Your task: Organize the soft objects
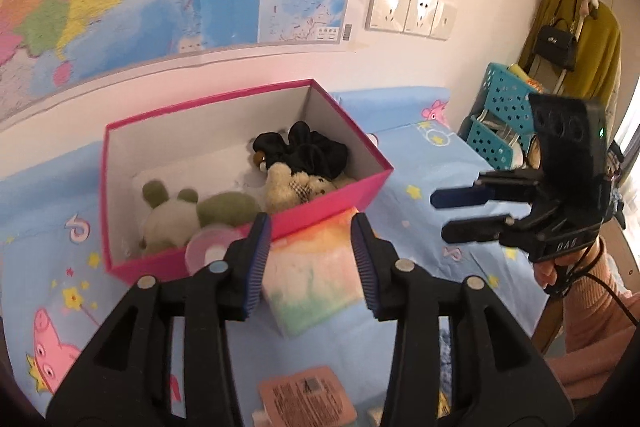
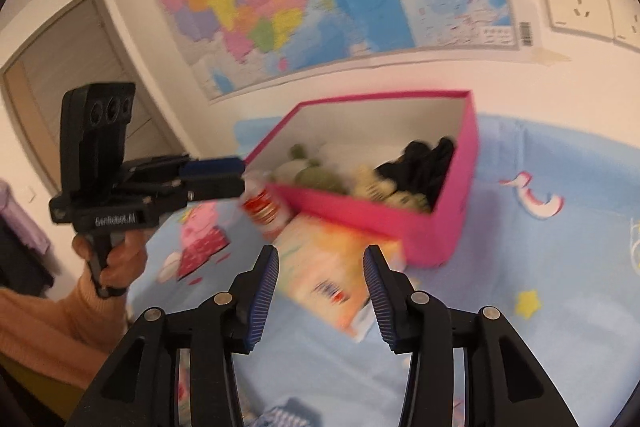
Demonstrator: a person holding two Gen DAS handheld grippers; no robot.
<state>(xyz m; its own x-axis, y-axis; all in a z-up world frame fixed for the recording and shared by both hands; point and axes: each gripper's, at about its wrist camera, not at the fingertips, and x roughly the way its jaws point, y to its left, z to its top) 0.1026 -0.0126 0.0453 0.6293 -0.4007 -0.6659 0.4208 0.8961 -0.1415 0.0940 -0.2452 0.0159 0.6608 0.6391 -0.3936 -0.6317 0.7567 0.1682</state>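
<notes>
An open pink box point(image 1: 332, 203) point(image 2: 360, 223) stands on the blue cartoon bedsheet point(image 1: 420, 171). Inside lie a green and white plush point(image 1: 172, 211), a beige teddy point(image 1: 288, 187) and a black scrunchie point(image 1: 312, 151). A pastel rainbow soft pack point(image 1: 316, 267) point(image 2: 328, 267) lies flat against the box's front. My left gripper point(image 1: 312, 259) point(image 2: 240, 175) hovers over it, open, its pads not pressing anything. My right gripper point(image 2: 320, 283) point(image 1: 439, 215) is open too, with nothing held, and points at the pack from the other side.
A blurred pink and red round object point(image 1: 208, 247) point(image 2: 262, 207) sits at the box's near corner. An orange packet point(image 1: 308, 399) lies on the sheet below my left gripper. A blue perforated basket point(image 1: 504, 115) stands at the bed's right end, and hanging clothes point(image 1: 576, 43) behind it.
</notes>
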